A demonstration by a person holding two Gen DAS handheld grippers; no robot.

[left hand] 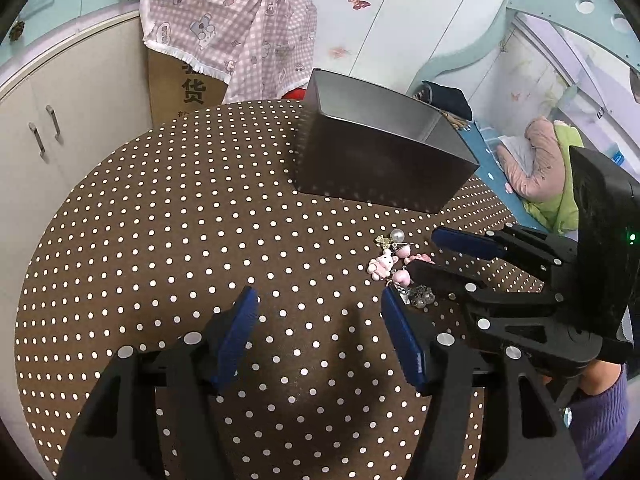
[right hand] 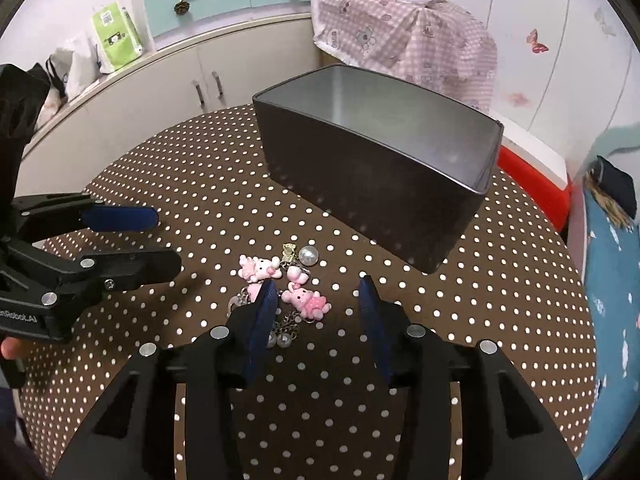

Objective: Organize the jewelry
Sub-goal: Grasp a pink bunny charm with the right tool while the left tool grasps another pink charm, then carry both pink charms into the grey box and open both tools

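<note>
A small heap of jewelry (right hand: 280,276) lies on the brown polka-dot table (right hand: 200,208): pink animal charms, a pearl bead (right hand: 309,256), a gold charm and chains. It also shows in the left wrist view (left hand: 394,266). A dark open metal box (right hand: 380,184) stands behind it, also in the left wrist view (left hand: 384,152). My right gripper (right hand: 318,300) is open and empty, low over the heap, a pink charm (right hand: 306,302) between its fingers. My left gripper (left hand: 316,304) is open and empty, left of the heap.
A cardboard box draped in pink checked cloth (left hand: 228,40) stands behind the table. White cabinets (right hand: 160,92) line the back wall. A red container (right hand: 536,176) sits off the table's right edge. A bed with clothes (left hand: 540,168) is on the right.
</note>
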